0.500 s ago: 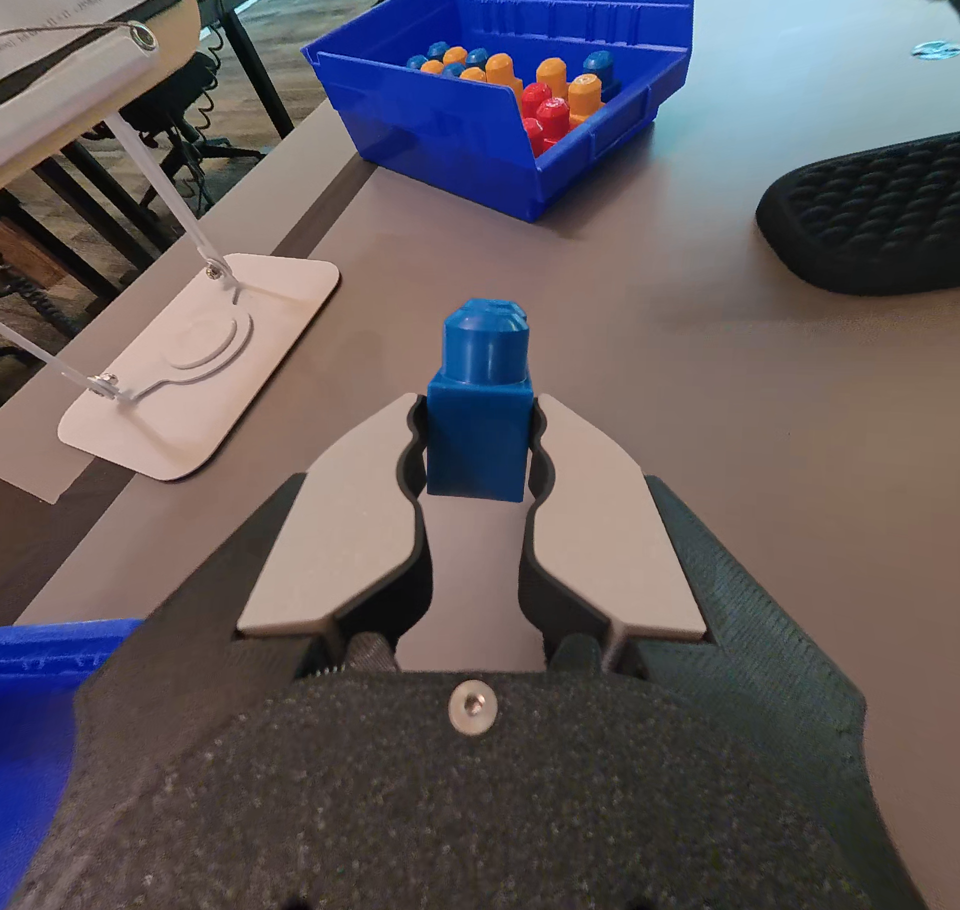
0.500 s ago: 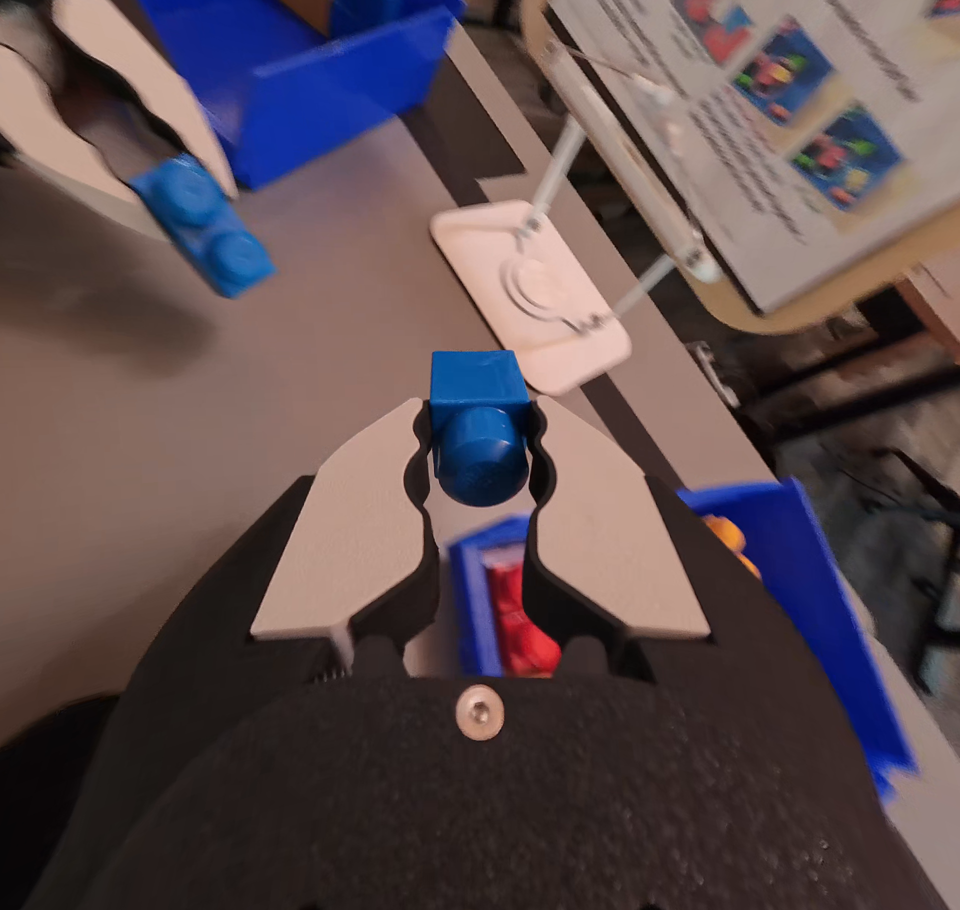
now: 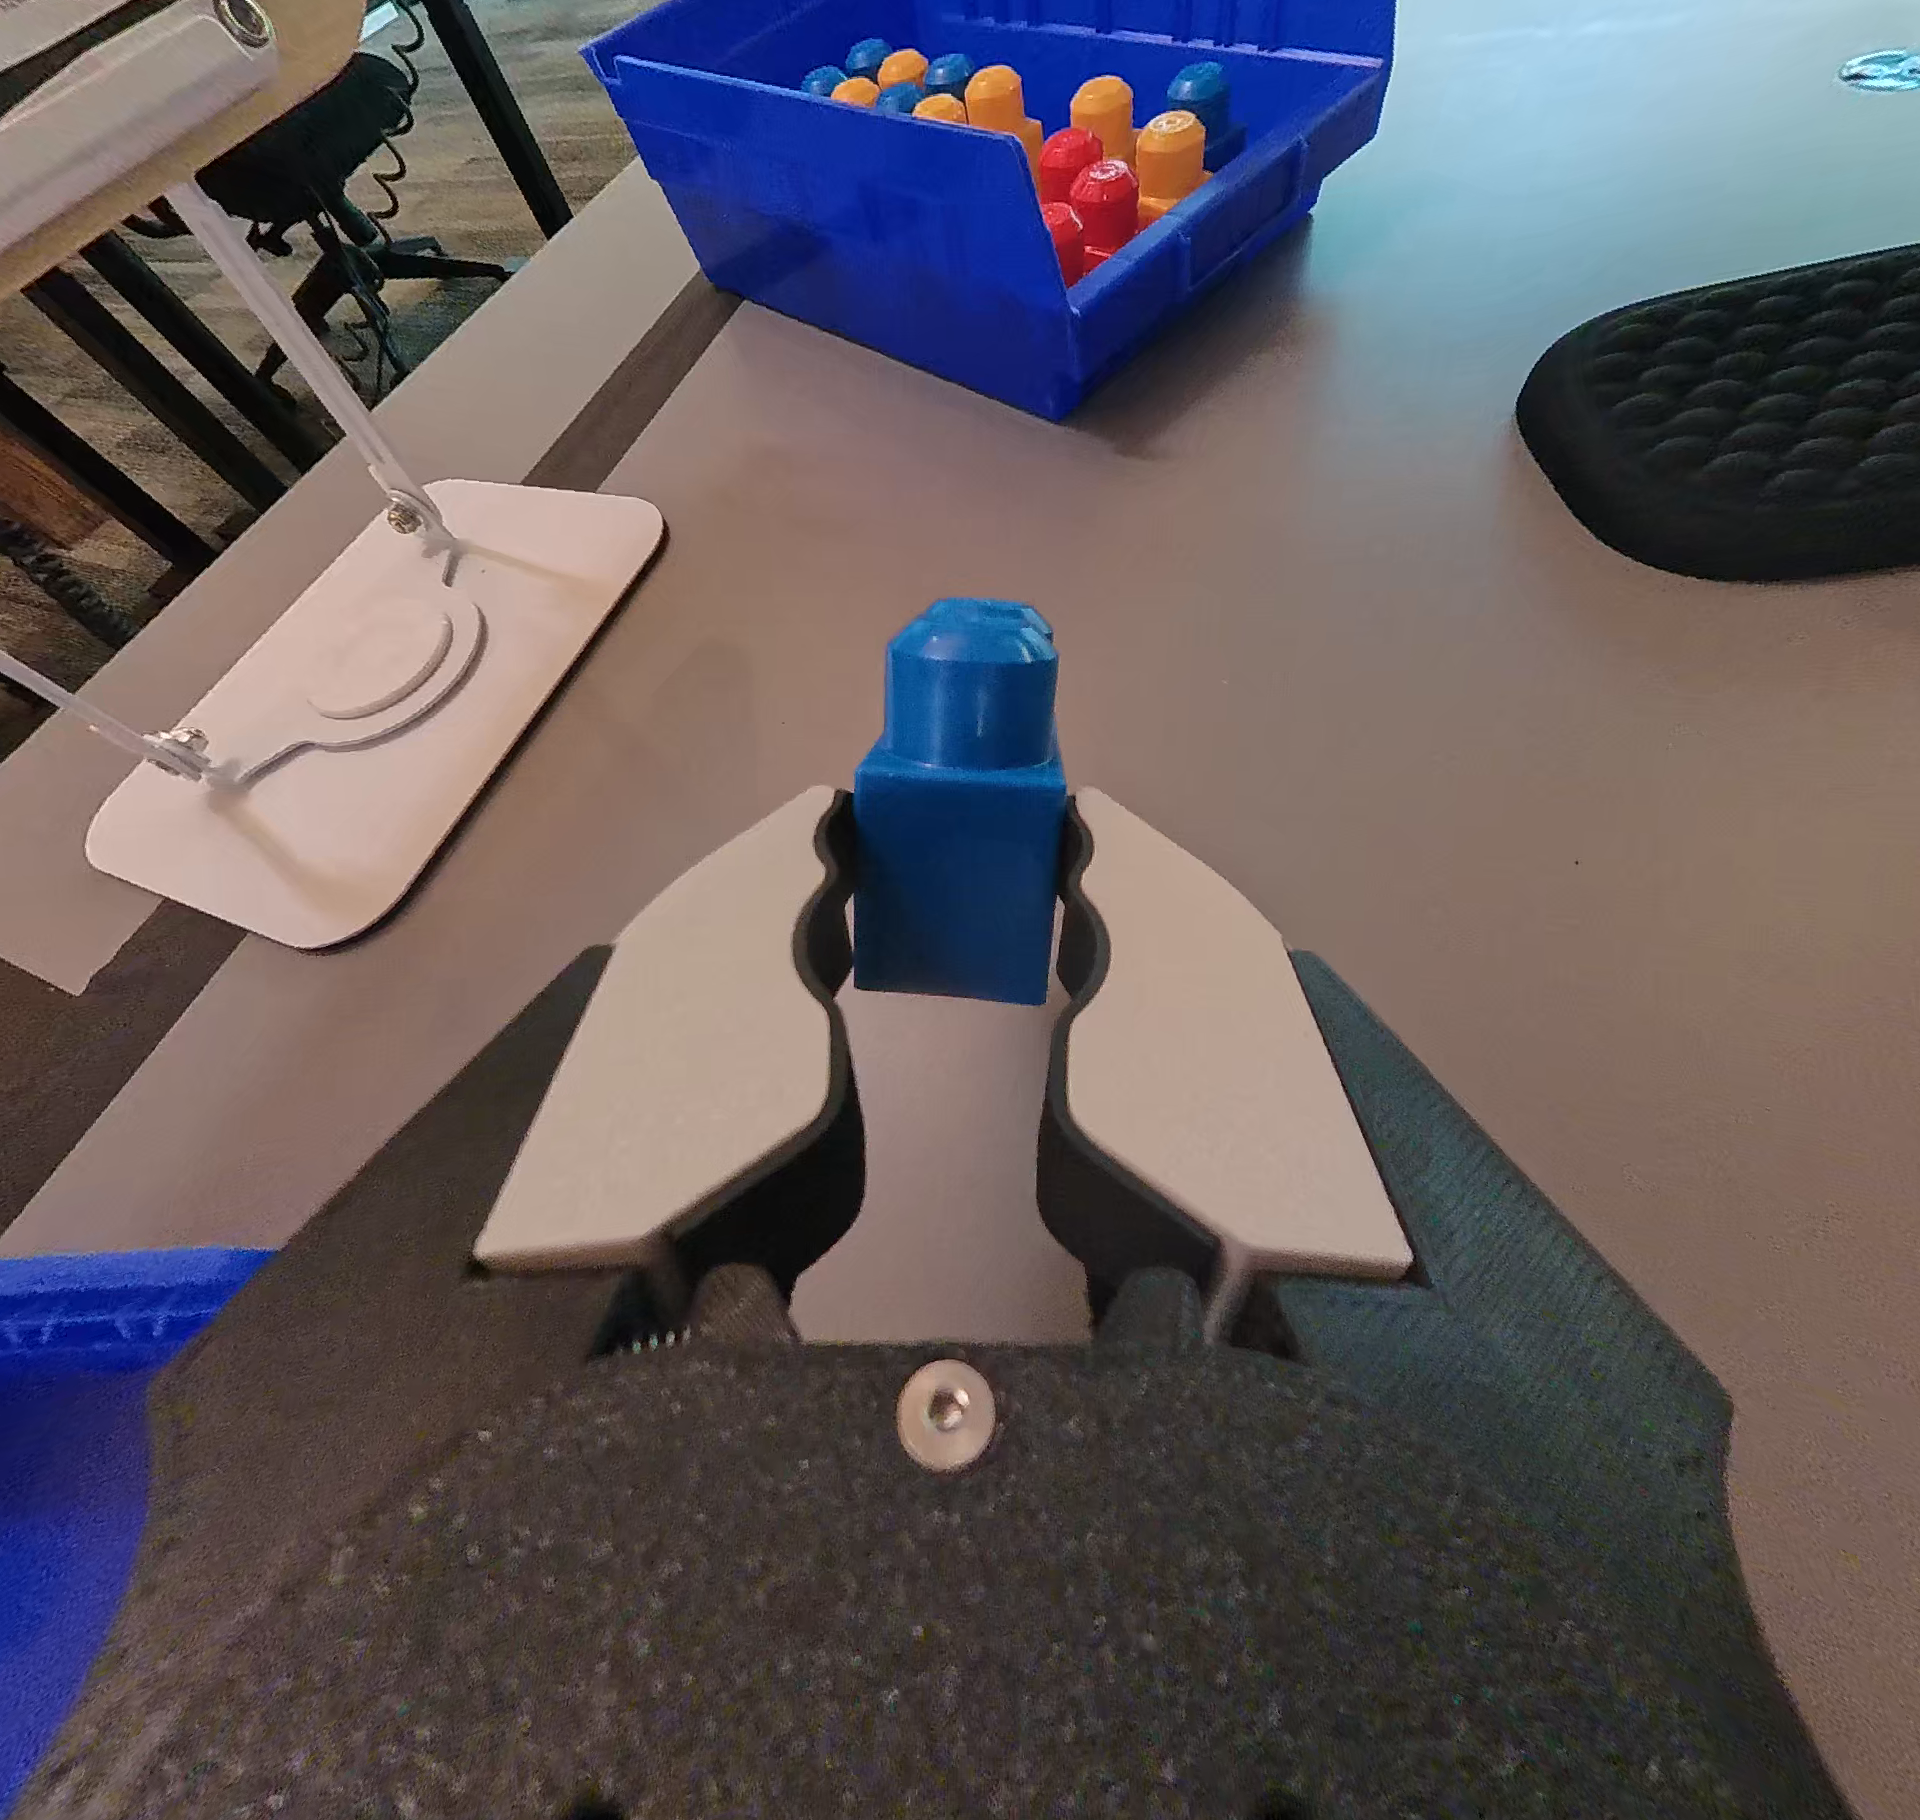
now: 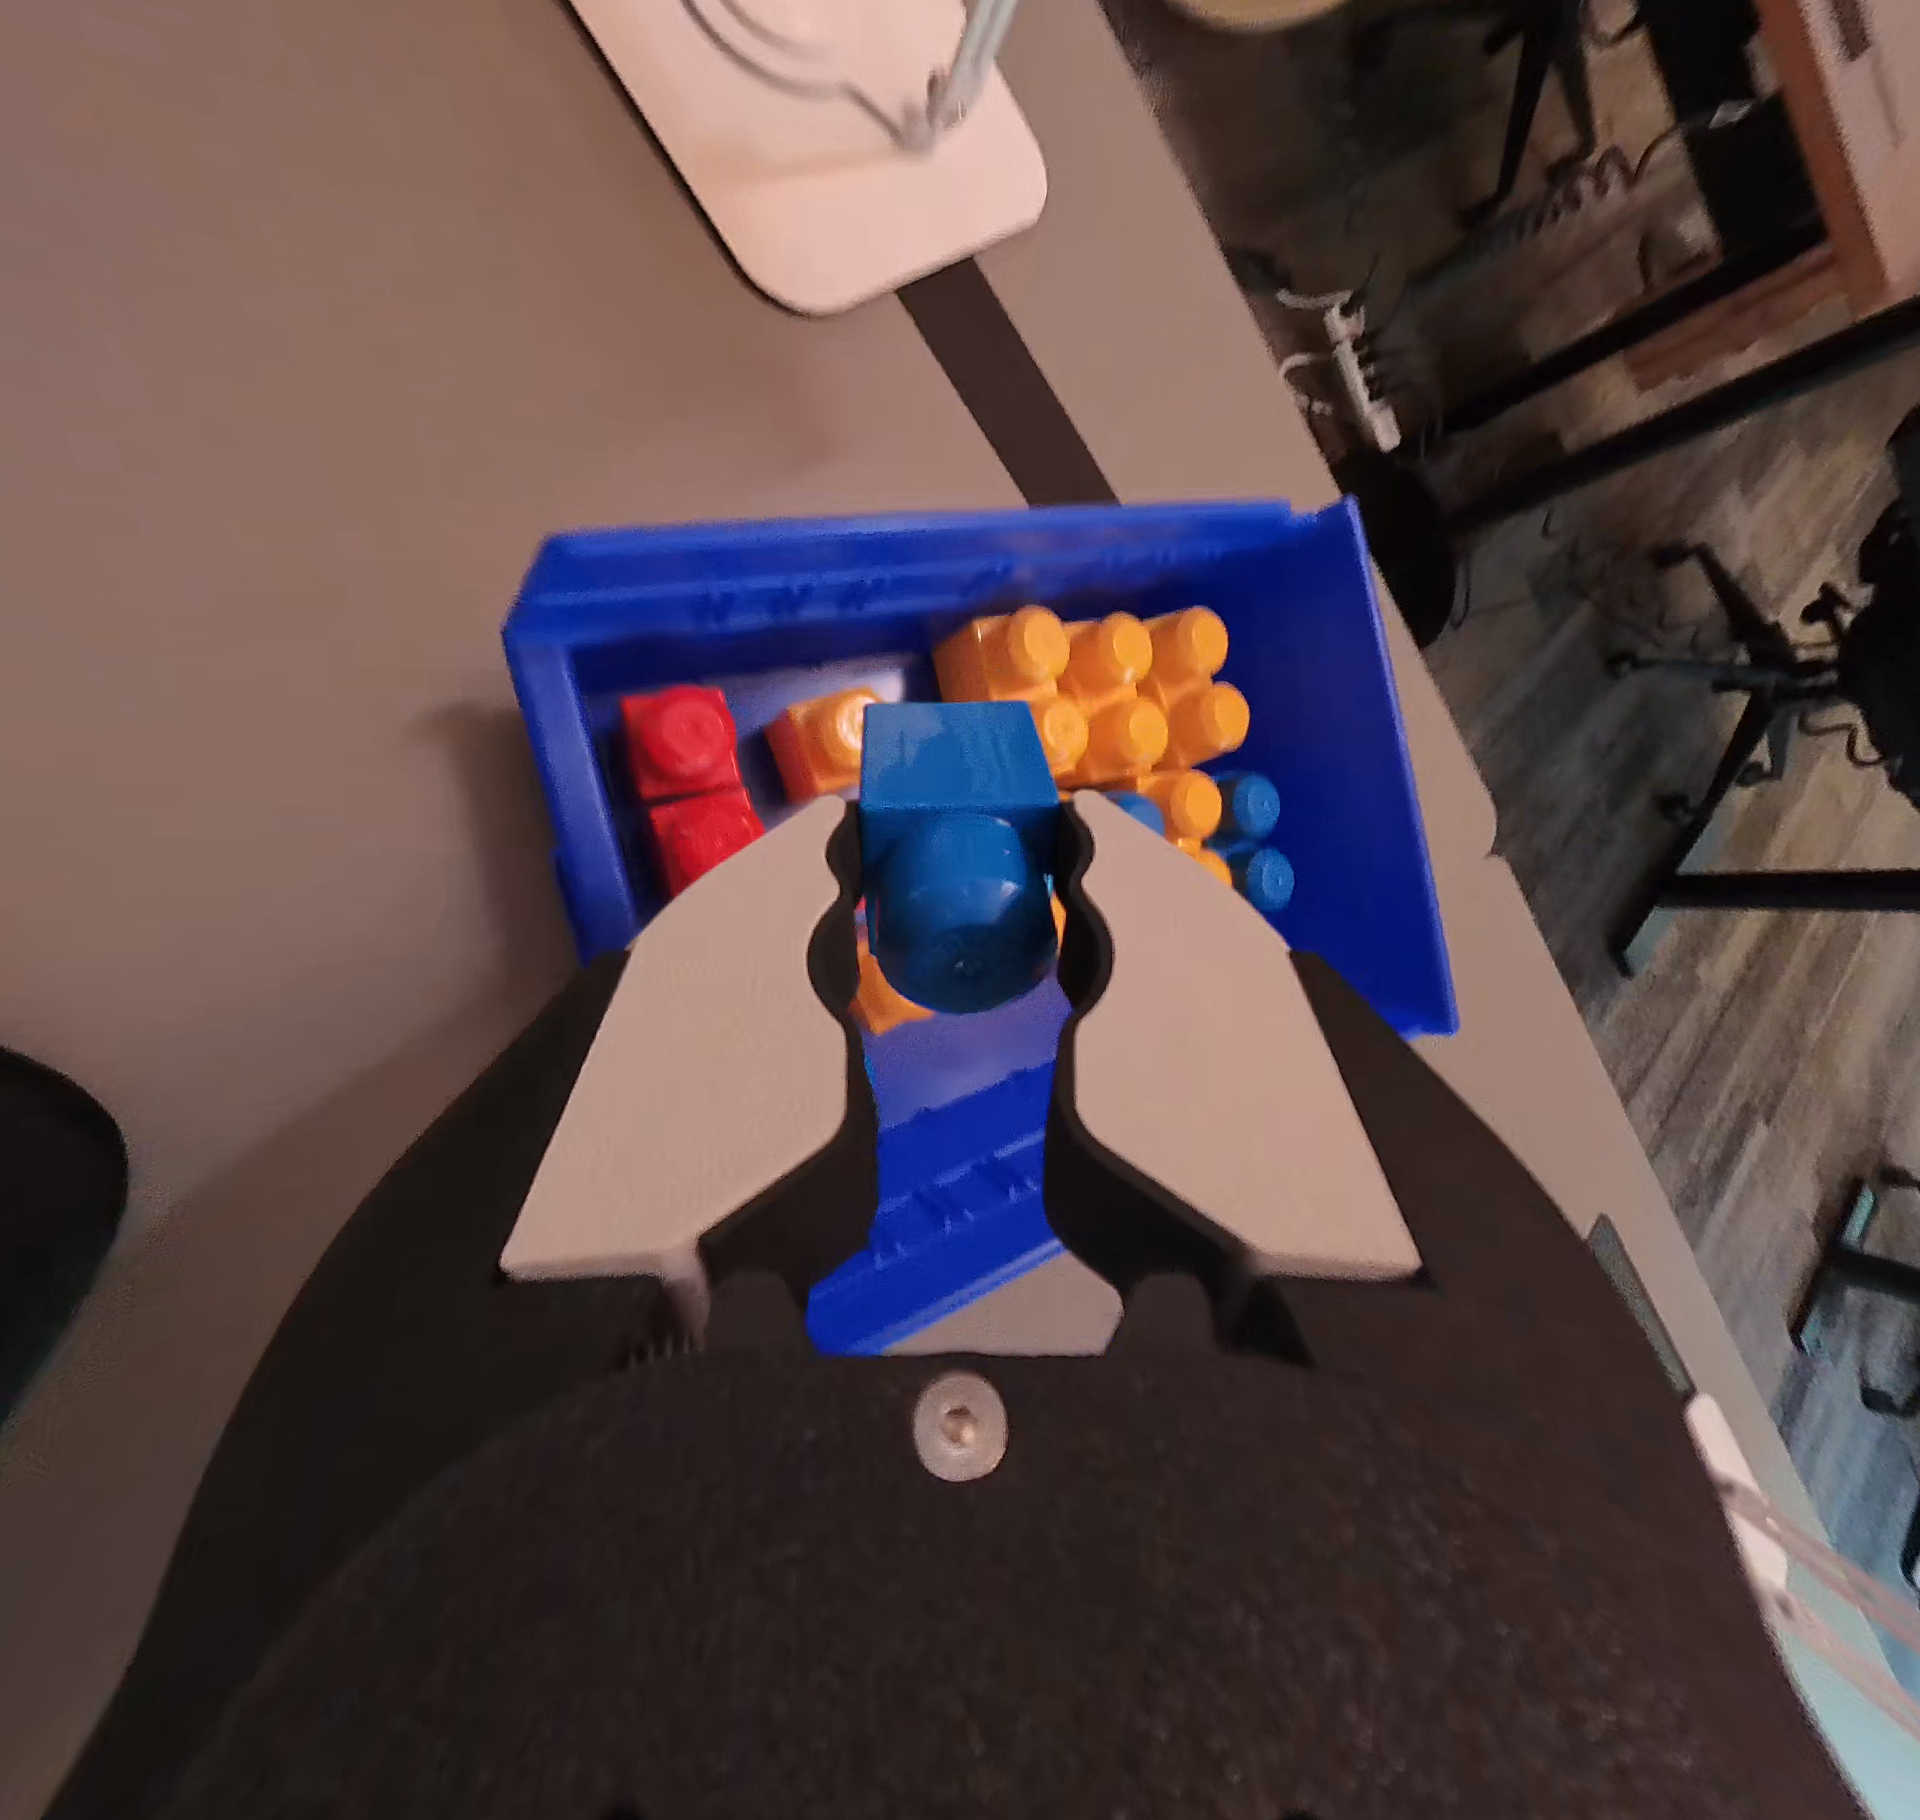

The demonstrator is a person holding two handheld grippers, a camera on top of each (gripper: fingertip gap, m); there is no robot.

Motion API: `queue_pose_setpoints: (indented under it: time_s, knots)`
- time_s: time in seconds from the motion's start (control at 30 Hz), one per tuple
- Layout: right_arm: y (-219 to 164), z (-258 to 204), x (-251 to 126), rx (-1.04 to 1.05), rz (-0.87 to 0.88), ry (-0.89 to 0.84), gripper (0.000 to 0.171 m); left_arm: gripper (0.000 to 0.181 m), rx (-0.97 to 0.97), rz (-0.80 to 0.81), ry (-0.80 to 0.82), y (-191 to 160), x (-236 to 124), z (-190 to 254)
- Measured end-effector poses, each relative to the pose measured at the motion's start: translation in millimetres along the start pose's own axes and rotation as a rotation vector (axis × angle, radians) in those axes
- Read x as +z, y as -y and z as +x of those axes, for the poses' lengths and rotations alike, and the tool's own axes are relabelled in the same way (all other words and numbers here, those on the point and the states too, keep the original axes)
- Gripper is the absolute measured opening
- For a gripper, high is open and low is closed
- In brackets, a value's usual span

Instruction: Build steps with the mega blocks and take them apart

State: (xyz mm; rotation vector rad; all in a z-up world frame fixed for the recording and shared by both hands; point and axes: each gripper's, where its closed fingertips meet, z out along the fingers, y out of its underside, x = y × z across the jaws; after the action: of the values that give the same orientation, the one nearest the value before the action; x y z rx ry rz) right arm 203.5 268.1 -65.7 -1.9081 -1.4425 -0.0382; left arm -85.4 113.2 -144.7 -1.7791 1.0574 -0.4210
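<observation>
Blue far bin (image 3: 935, 243): open-topped, on the table ahead of the left gripper; holds orange, red and blue blocks, studs up
Blue near bin (image 4: 1382, 814): under the right gripper at the table edge; holds a stack of orange blocks (image 4: 1122, 700), red blocks (image 4: 681, 742) and small blue ones; blurred, so the count is unclear
Left gripper (image 3: 956, 866): jaws clamped on a blue two-stud block (image 3: 951, 897), studs up, above the bare table
Right gripper (image 4: 961, 835): jaws clamped on a blue single-stud block (image 4: 951, 783), stud towards the camera, over the near bin
Table (image 3: 1351, 783): grey-brown, matte, with a dark seam
White stand base (image 3: 353, 731): left of the held block, thin rods rising from it
Black textured pad (image 3: 1745, 420): on the right
Room: wood-look floor, chair legs, cables beyond the table edge
</observation>
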Motion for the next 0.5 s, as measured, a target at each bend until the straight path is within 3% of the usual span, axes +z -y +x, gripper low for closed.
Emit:
queue_pose_setpoints:
  time_s: [0.23, 0.5]
  knots:
    - [-44, 11, 28, 0.024, -0.143, 0.062, 0.036, 0.037, 0.001, -0.013, -0.009, -2, 3, 2]
    - [-53, 6, 67, 0.038, -0.197, 0.134, 0.035, 0.037, -0.002, -0.025, -0.011, -5, 4, 2]
